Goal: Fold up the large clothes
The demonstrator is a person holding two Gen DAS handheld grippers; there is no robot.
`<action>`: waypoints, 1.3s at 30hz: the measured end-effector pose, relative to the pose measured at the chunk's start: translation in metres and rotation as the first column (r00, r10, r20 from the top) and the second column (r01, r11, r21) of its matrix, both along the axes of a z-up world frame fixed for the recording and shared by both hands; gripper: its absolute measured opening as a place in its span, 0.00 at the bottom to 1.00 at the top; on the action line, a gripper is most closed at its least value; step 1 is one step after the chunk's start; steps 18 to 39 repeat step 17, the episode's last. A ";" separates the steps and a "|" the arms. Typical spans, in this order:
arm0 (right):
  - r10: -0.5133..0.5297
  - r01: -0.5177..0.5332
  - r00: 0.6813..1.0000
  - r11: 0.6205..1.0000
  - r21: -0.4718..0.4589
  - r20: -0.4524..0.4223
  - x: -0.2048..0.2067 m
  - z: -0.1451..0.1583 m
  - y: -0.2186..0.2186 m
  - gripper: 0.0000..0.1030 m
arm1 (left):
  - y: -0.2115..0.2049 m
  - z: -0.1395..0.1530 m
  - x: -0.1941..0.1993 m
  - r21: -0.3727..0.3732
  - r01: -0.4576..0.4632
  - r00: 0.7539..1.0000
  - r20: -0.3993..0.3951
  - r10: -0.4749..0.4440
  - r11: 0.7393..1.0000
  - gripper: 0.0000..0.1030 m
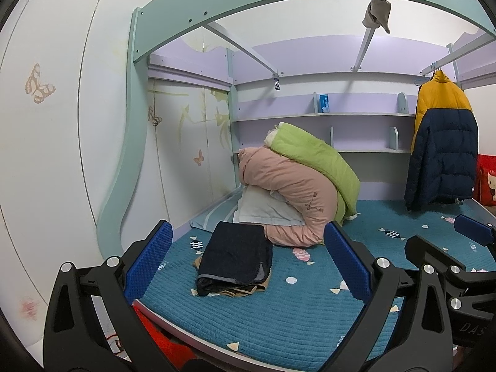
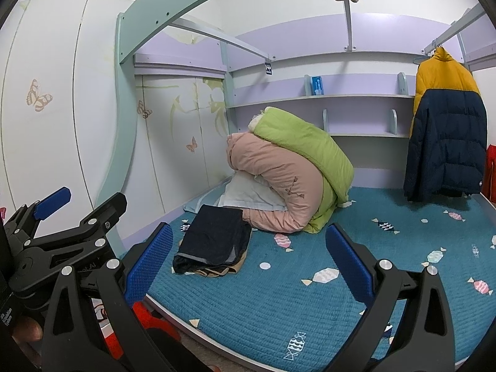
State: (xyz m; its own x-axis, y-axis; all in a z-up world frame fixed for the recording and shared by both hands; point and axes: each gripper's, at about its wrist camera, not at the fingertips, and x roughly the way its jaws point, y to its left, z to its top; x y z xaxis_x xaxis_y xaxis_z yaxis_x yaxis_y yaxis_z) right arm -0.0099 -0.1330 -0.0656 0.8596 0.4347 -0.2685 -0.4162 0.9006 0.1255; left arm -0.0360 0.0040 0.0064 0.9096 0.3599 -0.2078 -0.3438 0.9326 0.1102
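A folded dark denim garment (image 1: 235, 257) lies on a tan garment on the teal bed (image 1: 279, 316); it also shows in the right wrist view (image 2: 214, 241). A yellow and navy puffer jacket (image 1: 440, 142) hangs on a rail at the far right, also seen in the right wrist view (image 2: 446, 124). My left gripper (image 1: 248, 266) is open and empty, held in front of the bed's near edge. My right gripper (image 2: 249, 263) is open and empty beside it, on the right; its blue pad shows in the left wrist view (image 1: 472, 232).
Rolled pink and green quilts (image 1: 297, 186) and a pillow (image 1: 266, 210) are piled at the bed's back left. Shelves (image 1: 322, 114) run along the back wall. A wardrobe (image 1: 46, 142) stands at left. A beam (image 1: 279, 3) spans overhead. A red object (image 2: 142, 316) lies below the bed edge.
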 end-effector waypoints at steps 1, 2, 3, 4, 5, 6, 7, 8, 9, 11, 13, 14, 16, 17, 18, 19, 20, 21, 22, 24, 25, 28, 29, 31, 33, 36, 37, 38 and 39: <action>-0.001 0.001 1.000 1.000 0.002 -0.002 0.001 -0.001 0.000 0.93 | 0.000 -0.001 0.001 0.003 -0.002 1.000 -0.001 0.002 1.000 0.95; -0.003 0.003 1.000 1.000 0.003 -0.005 0.001 -0.001 0.000 0.93 | -0.002 -0.001 0.003 0.005 -0.003 1.000 -0.002 0.003 1.000 0.95; -0.004 0.004 1.000 1.000 0.005 -0.008 0.002 -0.002 0.001 0.93 | -0.002 -0.001 0.003 0.008 -0.006 1.000 -0.002 0.006 1.000 0.95; -0.006 0.006 1.000 1.000 0.007 -0.011 0.004 -0.002 0.000 0.93 | -0.002 -0.002 0.004 0.009 -0.007 1.000 -0.003 0.007 1.000 0.95; -0.007 0.007 1.000 1.000 0.008 -0.014 0.005 -0.003 0.001 0.93 | -0.002 -0.003 0.005 0.009 -0.008 1.000 -0.004 0.008 1.000 0.95; -0.008 0.008 1.000 1.000 0.009 -0.017 0.006 -0.004 0.001 0.93 | -0.003 -0.003 0.006 0.009 -0.008 1.000 -0.005 0.008 1.000 0.95; -0.009 0.009 1.000 1.000 0.010 -0.020 0.007 -0.004 0.001 0.93 | -0.002 -0.004 0.007 0.010 -0.008 1.000 -0.007 0.008 1.000 0.95; -0.011 0.011 1.000 1.000 0.010 -0.023 0.009 -0.005 0.001 0.93 | -0.003 -0.005 0.007 0.010 -0.008 1.000 -0.008 0.009 1.000 0.95; -0.012 0.012 1.000 1.000 0.011 -0.026 0.009 -0.006 0.001 0.93 | -0.004 -0.005 0.008 0.010 -0.009 1.000 -0.010 0.010 1.000 0.95; -0.018 0.018 0.999 1.000 0.009 -0.031 0.011 -0.007 0.001 0.93 | -0.003 -0.007 0.011 0.008 -0.009 1.000 -0.016 0.009 1.000 0.95; -0.029 0.029 0.999 1.000 0.005 -0.036 0.012 -0.009 0.000 0.93 | -0.004 -0.009 0.014 0.005 -0.006 1.000 -0.022 0.006 1.000 0.95; -0.037 0.037 0.998 0.999 0.003 -0.041 0.013 -0.011 -0.001 0.93 | -0.005 -0.010 0.016 0.004 -0.003 1.000 -0.027 0.003 1.000 0.95; -0.053 0.053 0.997 0.999 -0.003 -0.050 0.016 -0.014 -0.005 0.93 | -0.008 -0.014 0.022 0.000 0.010 0.999 -0.039 -0.010 1.000 0.95; -0.065 0.065 0.996 0.998 -0.006 -0.058 0.018 -0.016 -0.007 0.93 | -0.010 -0.016 0.025 -0.002 0.016 0.999 -0.045 -0.016 1.000 0.95; -0.065 0.065 0.996 0.998 -0.006 -0.058 0.018 -0.016 -0.007 0.93 | -0.010 -0.016 0.025 -0.002 0.016 0.999 -0.045 -0.016 1.000 0.95; -0.065 0.065 0.996 0.998 -0.006 -0.058 0.018 -0.016 -0.007 0.93 | -0.010 -0.016 0.025 -0.002 0.016 0.999 -0.045 -0.016 1.000 0.95; -0.065 0.065 0.996 0.998 -0.006 -0.058 0.018 -0.016 -0.007 0.93 | -0.010 -0.016 0.025 -0.002 0.016 0.999 -0.045 -0.016 1.000 0.95; -0.065 0.065 0.996 0.998 -0.006 -0.058 0.018 -0.016 -0.007 0.93 | -0.010 -0.016 0.025 -0.002 0.016 0.999 -0.045 -0.016 1.000 0.95; -0.065 0.065 0.996 0.998 -0.006 -0.058 0.018 -0.016 -0.007 0.93 | -0.010 -0.016 0.025 -0.002 0.016 0.999 -0.045 -0.016 1.000 0.95; -0.065 0.065 0.996 0.998 -0.006 -0.058 0.018 -0.016 -0.007 0.93 | -0.010 -0.016 0.025 -0.002 0.016 0.999 -0.045 -0.016 1.000 0.95; -0.065 0.065 0.996 0.998 -0.006 -0.058 0.018 -0.016 -0.007 0.93 | -0.010 -0.016 0.025 -0.002 0.016 0.999 -0.045 -0.016 1.000 0.95; -0.065 0.065 0.996 0.998 -0.006 -0.058 0.018 -0.016 -0.007 0.93 | -0.010 -0.016 0.025 -0.002 0.016 0.999 -0.045 -0.016 1.000 0.95; -0.065 0.065 0.996 0.998 -0.006 -0.058 0.018 -0.016 -0.007 0.93 | -0.010 -0.016 0.025 -0.002 0.016 0.999 -0.045 -0.016 1.000 0.95; -0.065 0.065 0.996 0.998 -0.006 -0.058 0.018 -0.016 -0.007 0.93 | -0.010 -0.016 0.025 -0.002 0.016 0.999 -0.045 -0.016 1.000 0.95; -0.065 0.065 0.996 0.998 -0.006 -0.058 0.018 -0.016 -0.007 0.93 | -0.010 -0.016 0.025 -0.002 0.016 0.999 -0.045 -0.016 1.000 0.95; -0.065 0.065 0.996 0.998 -0.006 -0.058 0.018 -0.016 -0.007 0.93 | -0.010 -0.016 0.025 -0.002 0.016 0.999 -0.045 -0.016 1.000 0.95; -0.065 0.065 0.996 0.998 -0.006 -0.058 0.018 -0.016 -0.007 0.93 | -0.010 -0.016 0.025 -0.002 0.016 0.999 -0.045 -0.016 1.000 0.95; -0.065 0.065 0.996 0.998 -0.006 -0.058 0.018 -0.016 -0.007 0.93 | -0.010 -0.016 0.025 -0.002 0.016 0.999 -0.045 -0.016 1.000 0.95; -0.065 0.065 0.996 0.998 -0.006 -0.058 0.018 -0.016 -0.007 0.93 | -0.010 -0.016 0.025 -0.002 0.016 0.999 -0.045 -0.016 1.000 0.95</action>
